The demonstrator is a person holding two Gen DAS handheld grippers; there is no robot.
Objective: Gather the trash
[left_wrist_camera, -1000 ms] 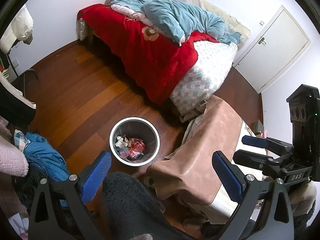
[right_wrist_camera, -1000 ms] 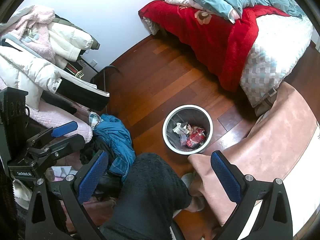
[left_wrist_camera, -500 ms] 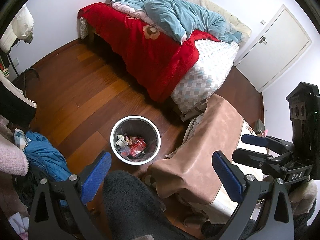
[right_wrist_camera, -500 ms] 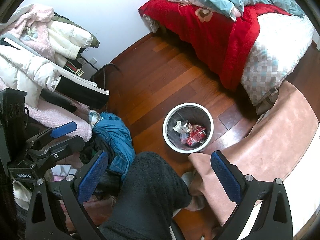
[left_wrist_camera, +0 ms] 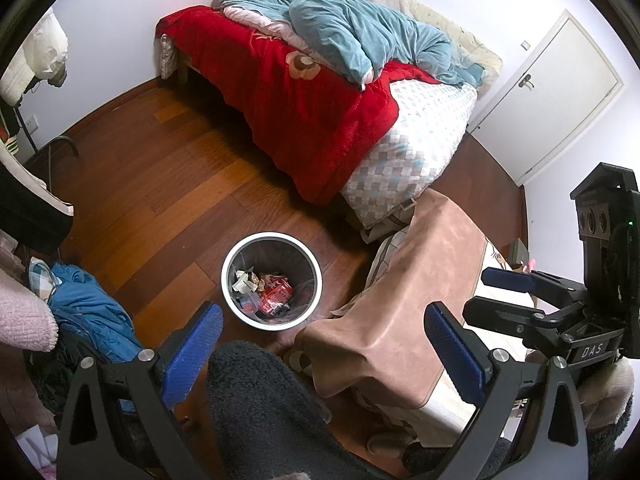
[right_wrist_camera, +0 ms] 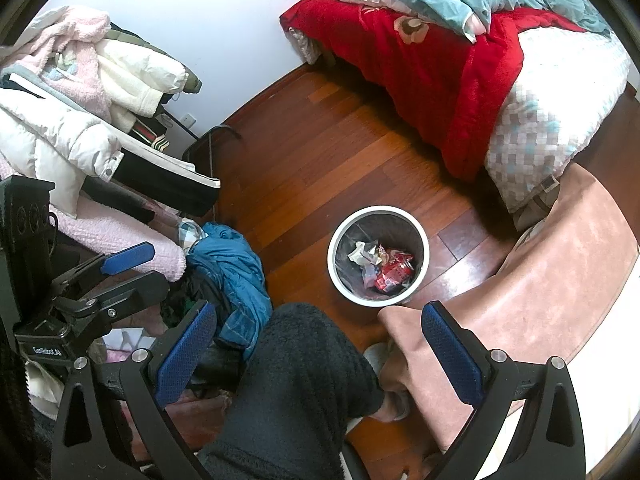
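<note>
A white-rimmed round waste bin (left_wrist_camera: 312,264) stands on the wooden floor, also in the right wrist view (right_wrist_camera: 334,256). Inside lie crumpled paper and red wrappers (left_wrist_camera: 272,290), seen too in the right wrist view (right_wrist_camera: 390,268). My left gripper (left_wrist_camera: 324,352) is open and empty, held high above the floor near the bin. My right gripper (right_wrist_camera: 316,350) is open and empty, also high above the floor. Each gripper shows in the other's view, the right one (left_wrist_camera: 520,292) and the left one (right_wrist_camera: 124,268).
A bed with a red blanket (left_wrist_camera: 312,108) stands beyond the bin. A pink-brown cloth (left_wrist_camera: 408,304) covers furniture at right. A blue garment (right_wrist_camera: 232,268) and piled clothes (right_wrist_camera: 80,120) lie at left. The person's dark-clad leg (right_wrist_camera: 300,392) is below. A white door (left_wrist_camera: 560,92) is far right.
Both views have drifted very slightly; the bin sits a touch further right in the left wrist view. Both grippers stay open and empty.
</note>
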